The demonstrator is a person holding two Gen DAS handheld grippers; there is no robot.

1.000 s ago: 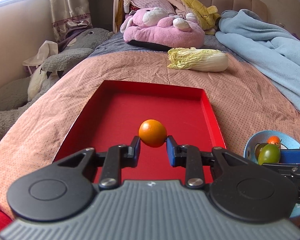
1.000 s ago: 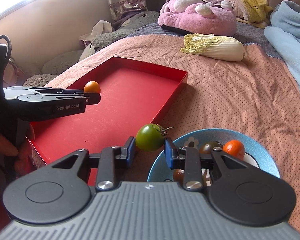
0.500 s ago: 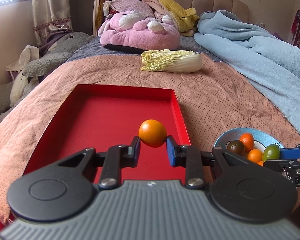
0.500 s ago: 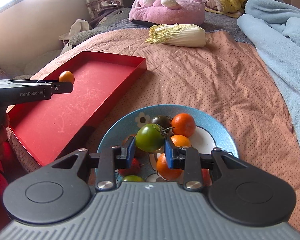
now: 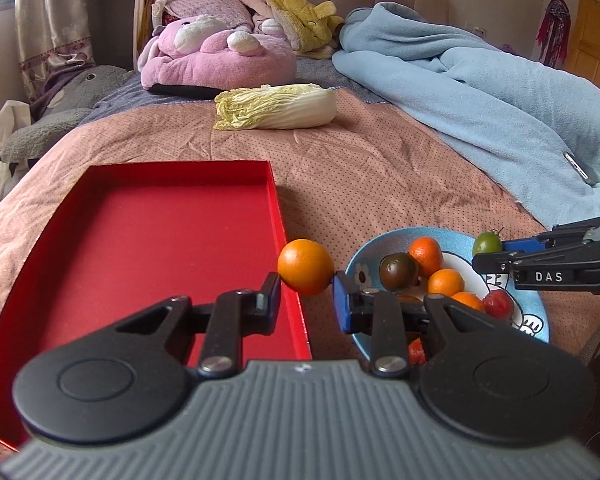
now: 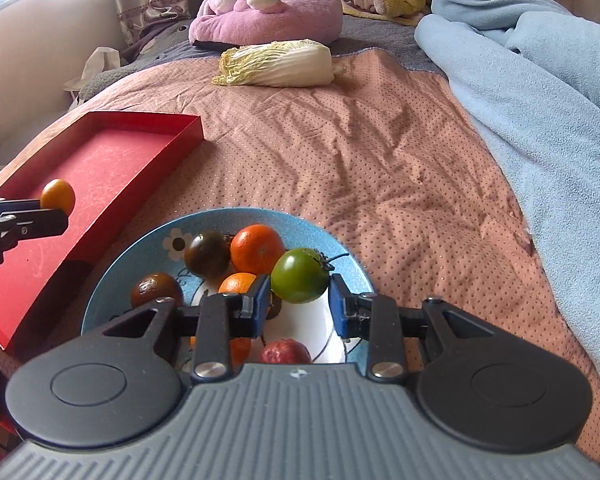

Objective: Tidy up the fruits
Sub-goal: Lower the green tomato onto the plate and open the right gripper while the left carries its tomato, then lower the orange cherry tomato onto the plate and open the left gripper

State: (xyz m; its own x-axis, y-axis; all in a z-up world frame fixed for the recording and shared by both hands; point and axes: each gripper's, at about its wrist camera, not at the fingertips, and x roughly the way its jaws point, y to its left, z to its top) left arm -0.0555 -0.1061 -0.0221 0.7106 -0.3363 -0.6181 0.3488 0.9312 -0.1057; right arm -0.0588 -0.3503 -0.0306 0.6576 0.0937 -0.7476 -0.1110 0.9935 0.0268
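My left gripper [image 5: 306, 292] is shut on a small orange [image 5: 305, 266] and holds it above the right rim of the red tray [image 5: 148, 240], close to the blue plate [image 5: 456, 240]. My right gripper [image 6: 299, 300] is shut on a green tomato [image 6: 299, 276] and holds it over the blue plate [image 6: 112, 288]. The plate holds several oranges [image 6: 257, 249], dark tomatoes [image 6: 207, 254] and a red fruit [image 6: 286, 352]. The red tray [image 6: 100, 168] has nothing lying in it. The left gripper's orange also shows in the right wrist view [image 6: 57, 197].
Everything lies on a pink dotted bedspread [image 6: 360, 152]. A napa cabbage [image 5: 276, 107] lies farther back. A pink plush toy [image 5: 216, 58] and a blue blanket [image 5: 500, 92] sit at the head and right side. A phone [image 5: 580, 168] lies on the blanket.
Both grippers have moved right with their fruits. The left gripper went from over the tray's middle to its right rim. The right gripper went from the plate's left edge to over the plate.
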